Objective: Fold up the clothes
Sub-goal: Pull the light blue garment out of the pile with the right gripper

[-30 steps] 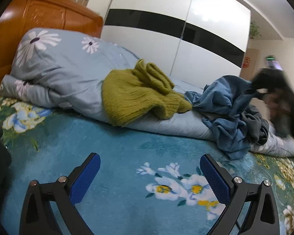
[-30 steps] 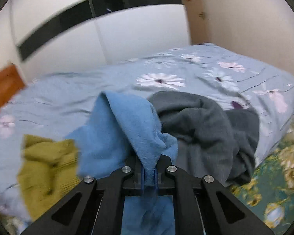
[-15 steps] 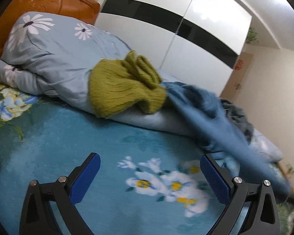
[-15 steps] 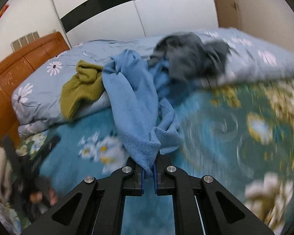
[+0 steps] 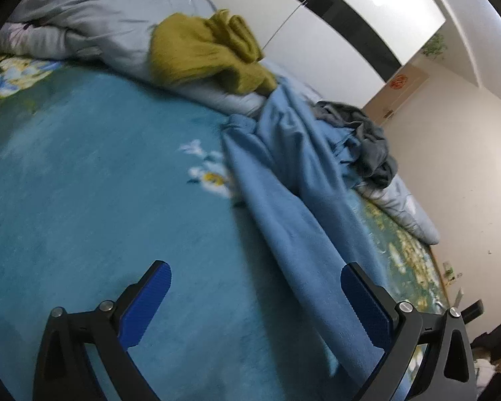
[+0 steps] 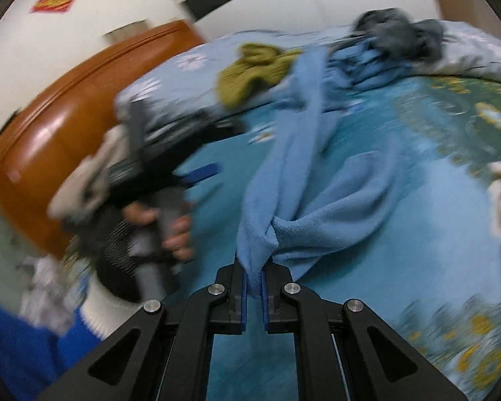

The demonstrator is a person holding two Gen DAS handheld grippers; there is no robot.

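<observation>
A light blue fleece garment (image 6: 320, 200) trails across the teal floral bedspread (image 6: 417, 260) from the clothes pile toward me. My right gripper (image 6: 254, 275) is shut on a bunched end of it. In the left wrist view the same garment (image 5: 284, 200) runs diagonally past the right finger. My left gripper (image 5: 255, 287) is open and empty, low over the bedspread (image 5: 83, 183) beside the garment. It also shows blurred in the right wrist view (image 6: 197, 172), held by a hand.
An olive knitted sweater (image 5: 207, 53) and a dark grey garment (image 5: 367, 143) lie on the rolled grey-blue floral duvet (image 5: 83, 23) at the back. A wooden headboard (image 6: 60, 107) stands to the left. White wardrobe doors (image 5: 334, 43) and a wall are behind.
My right gripper has pulled the blue garment off the pile and dragged it out across the bedspread toward me. My left gripper has swung right and tilted, staying open.
</observation>
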